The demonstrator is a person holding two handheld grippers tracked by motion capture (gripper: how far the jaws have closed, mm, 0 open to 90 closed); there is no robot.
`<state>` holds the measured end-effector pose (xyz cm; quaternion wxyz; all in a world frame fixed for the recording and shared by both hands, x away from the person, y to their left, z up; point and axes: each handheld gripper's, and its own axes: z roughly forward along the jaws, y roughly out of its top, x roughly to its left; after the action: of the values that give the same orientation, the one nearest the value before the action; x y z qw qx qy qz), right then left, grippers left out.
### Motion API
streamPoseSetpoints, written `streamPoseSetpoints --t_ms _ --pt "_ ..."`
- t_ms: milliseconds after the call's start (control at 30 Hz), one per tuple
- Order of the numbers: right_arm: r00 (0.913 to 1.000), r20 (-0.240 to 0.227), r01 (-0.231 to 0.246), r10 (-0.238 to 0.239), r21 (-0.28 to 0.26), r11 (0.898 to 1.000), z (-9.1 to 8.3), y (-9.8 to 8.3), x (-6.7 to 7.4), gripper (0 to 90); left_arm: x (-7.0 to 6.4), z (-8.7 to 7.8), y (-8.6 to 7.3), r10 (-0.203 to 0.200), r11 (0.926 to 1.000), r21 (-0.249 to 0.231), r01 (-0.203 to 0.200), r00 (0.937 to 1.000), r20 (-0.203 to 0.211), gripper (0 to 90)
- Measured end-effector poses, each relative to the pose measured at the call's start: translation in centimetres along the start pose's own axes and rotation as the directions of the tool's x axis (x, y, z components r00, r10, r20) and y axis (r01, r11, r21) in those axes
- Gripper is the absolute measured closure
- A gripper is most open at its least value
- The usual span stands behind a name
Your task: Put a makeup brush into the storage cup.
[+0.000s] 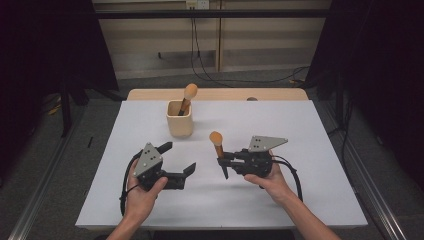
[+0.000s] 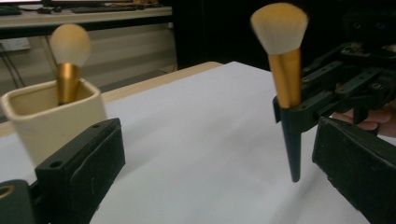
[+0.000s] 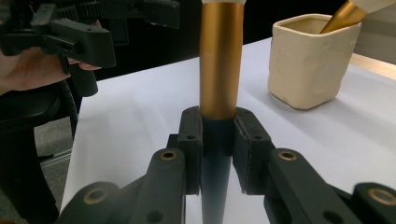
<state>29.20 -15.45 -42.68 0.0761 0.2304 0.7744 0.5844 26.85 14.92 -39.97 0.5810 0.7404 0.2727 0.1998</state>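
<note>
Standing upright just right of centre in the high view, the makeup brush with a gold ferrule, tapered black handle and tan bristle head (image 1: 218,146) is clenched by the right gripper (image 1: 223,161) at the top of its black handle, just under the gold ferrule; the right gripper view shows both black pads pressed flat against that handle, bristles up and the pointed end aimed at the white table top (image 1: 310,200). Held so, bristles up and the point free below the jaws, the brush looks ready to be lowered handle-first into the cream square ceramic holder (image 1: 179,121), which sits above and left of it, near the upper middle of the sheet. A second gold-and-tan brush (image 1: 187,97) already leans in that cup, bristles up, suggesting the same resting pose is wanted. The left gripper (image 1: 180,157), at the lower left of centre, has its jaws spread wide with nothing between them; it seems kept clear of the holder and the brush. No brand, label or writing can be read on the brushes, the cup or the grippers.
</note>
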Motion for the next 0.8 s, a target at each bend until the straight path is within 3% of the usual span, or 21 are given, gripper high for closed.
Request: streamPoseSetpoints --t_ms 100,167,300,467,600,800 --pt "1.0000 -0.001 -0.001 0.001 -0.007 1.000 0.0 0.1 0.1 74.8 -0.3 0.8 0.7 -0.009 0.9999 -0.012 0.009 0.9999 0.008 2.1" --pt "1.0000 0.001 -0.002 0.002 -0.009 1.000 0.0 0.0 0.1 74.8 -0.4 1.3 0.8 -0.010 0.9995 -0.030 0.010 0.9999 -0.011 1.6" --pt "1.0000 0.002 -0.001 0.001 -0.012 1.000 0.0 0.0 0.1 74.8 -0.7 2.6 1.0 -0.031 0.9993 -0.019 0.032 0.9986 0.043 1.4" --pt "1.0000 0.006 -0.001 0.001 -0.010 1.000 0.3 0.0 0.1 74.8 -1.8 4.0 1.9 -0.037 0.9993 0.009 0.037 0.9973 0.064 1.1" --pt "1.0000 0.007 0.002 -0.002 -0.013 1.000 0.3 0.1 0.2 74.8 -2.7 4.9 2.7 -0.002 1.0000 -0.003 0.002 0.9957 0.092 1.6" --pt "0.9999 0.009 0.008 -0.008 -0.019 1.000 0.1 0.3 0.3 74.8 -3.4 6.4 3.1 -0.034 0.9993 0.020 0.032 0.9959 0.084 3.6"
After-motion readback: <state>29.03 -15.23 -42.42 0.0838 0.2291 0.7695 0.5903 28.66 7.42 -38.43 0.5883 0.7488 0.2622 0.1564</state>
